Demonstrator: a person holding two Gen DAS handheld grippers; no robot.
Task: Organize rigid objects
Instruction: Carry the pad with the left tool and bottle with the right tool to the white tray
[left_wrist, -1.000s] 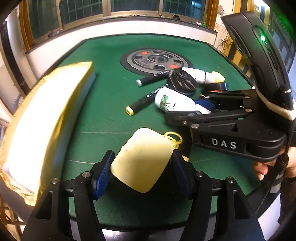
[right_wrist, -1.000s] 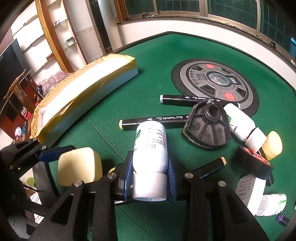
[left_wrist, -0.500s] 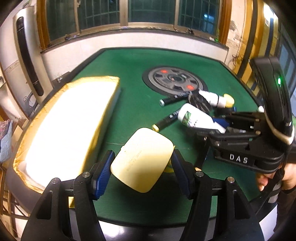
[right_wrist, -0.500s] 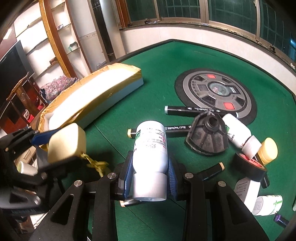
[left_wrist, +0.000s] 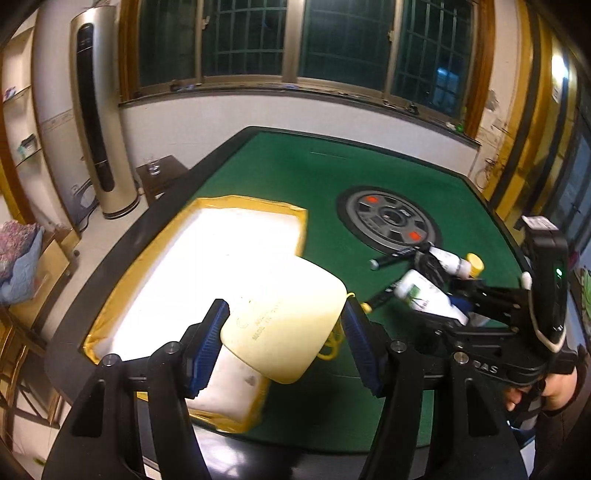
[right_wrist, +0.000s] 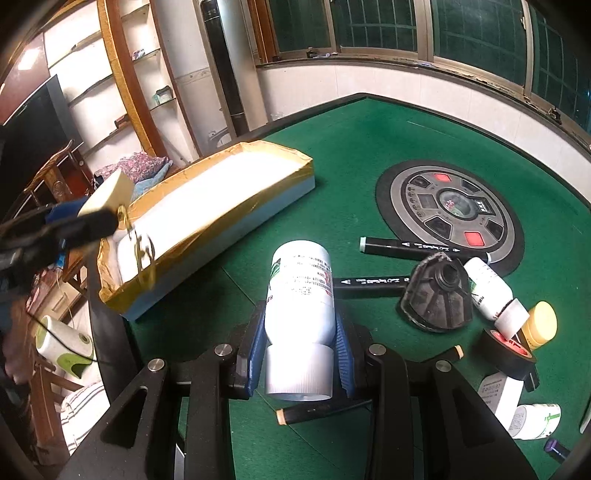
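Observation:
My left gripper (left_wrist: 282, 345) is shut on a pale yellow rounded block (left_wrist: 282, 321) with a yellow cord, held above the near end of a white tray with gold tape rim (left_wrist: 207, 201). In the right wrist view the block (right_wrist: 107, 194) hangs over the tray's (right_wrist: 218, 218) left end. My right gripper (right_wrist: 299, 363) is shut on a white bottle (right_wrist: 301, 291) with a silver cap, held above the green table (right_wrist: 388, 129). The bottle also shows in the left wrist view (left_wrist: 424, 295).
On the table to the right lie two black markers (right_wrist: 406, 245), a black round part (right_wrist: 437, 297), a white bottle (right_wrist: 491, 288), a yellow cap (right_wrist: 541, 321), a roll of black tape (right_wrist: 508, 349) and more small containers (right_wrist: 535, 426). A round control panel (right_wrist: 448, 206) sits mid-table.
My left gripper has risen and moved left with the yellow block, from above the green felt to above the tray. My right gripper has lifted a little with the bottle.

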